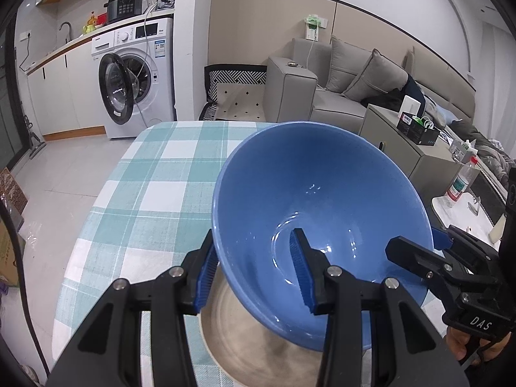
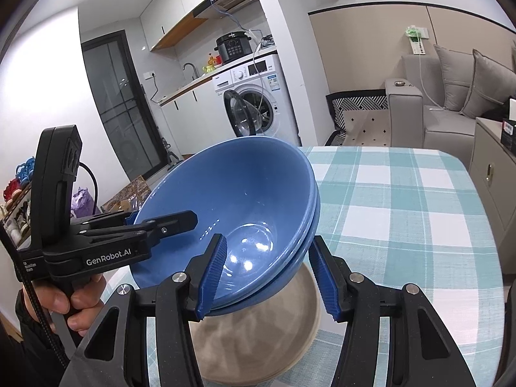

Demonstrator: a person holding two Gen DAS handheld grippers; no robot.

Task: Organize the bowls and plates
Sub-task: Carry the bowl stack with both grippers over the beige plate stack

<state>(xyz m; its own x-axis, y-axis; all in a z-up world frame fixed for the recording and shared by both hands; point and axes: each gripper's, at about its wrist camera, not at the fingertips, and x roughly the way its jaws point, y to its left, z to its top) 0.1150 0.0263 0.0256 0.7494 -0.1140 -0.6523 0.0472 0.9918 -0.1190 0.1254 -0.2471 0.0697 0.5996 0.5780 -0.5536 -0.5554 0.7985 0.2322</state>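
Two nested blue bowls [image 2: 238, 200] hang tilted above a beige plate [image 2: 258, 338] on the checked tablecloth. In the left wrist view only the inner face of the blue bowls [image 1: 322, 193] shows, above the beige plate [image 1: 245, 345]. My left gripper [image 1: 254, 271] straddles the bowls' near-left rim, one finger inside, one outside, with a gap at the pads. My right gripper [image 2: 267, 271] straddles the right rim the same way, its pads apart from the wall. Each gripper shows in the other's view: left gripper [image 2: 161, 222], right gripper [image 1: 416, 248].
The table [image 1: 154, 174] with its teal checked cloth runs toward a washing machine [image 1: 132, 77] with its door open. A grey sofa [image 1: 354, 77], a side cabinet [image 1: 396, 142] and a low table with a bottle [image 1: 461, 183] lie to the right.
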